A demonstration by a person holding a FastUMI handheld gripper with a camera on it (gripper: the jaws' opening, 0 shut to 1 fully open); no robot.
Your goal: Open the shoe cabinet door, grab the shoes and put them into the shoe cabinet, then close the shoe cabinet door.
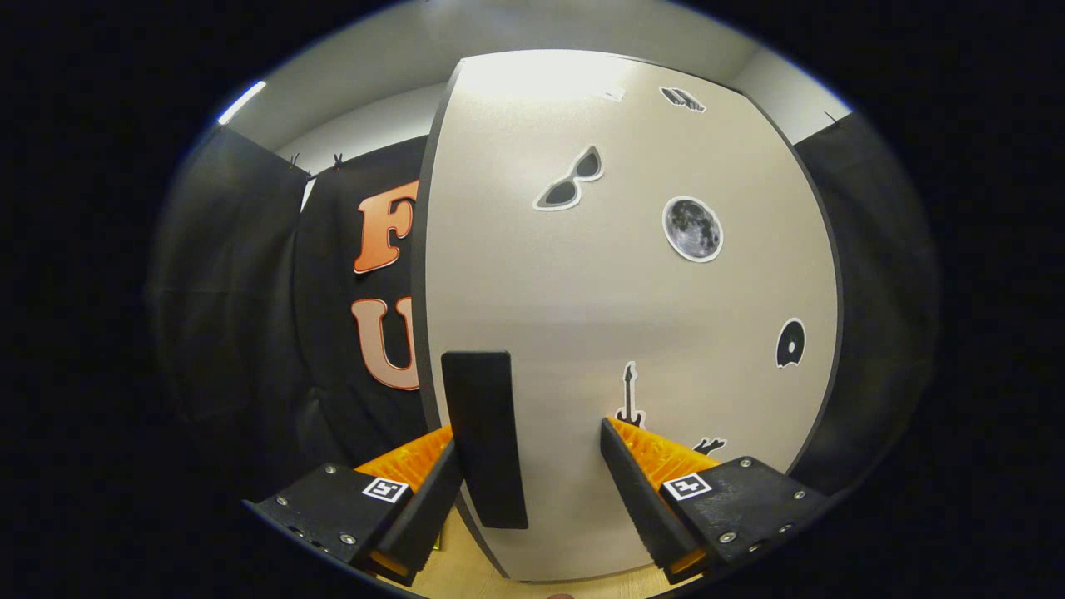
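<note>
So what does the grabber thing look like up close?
The gripper has two wedge-shaped fingers with ribbed inner faces. Each sits on a black block with small silver screws and a square white sticker printed with a black pattern. They stand apart in front of the cabinet door, either side of its dark handle.

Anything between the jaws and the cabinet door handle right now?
Nothing visible. The gripper is open, the dark handle on the cabinet door sits between its jaws, close by one jaw; contact can't be told.

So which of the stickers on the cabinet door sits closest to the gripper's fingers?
The guitar sticker, low on the shoe cabinet door, just above the right finger of the open gripper. The moon sticker and sunglasses sticker sit far higher.
</note>
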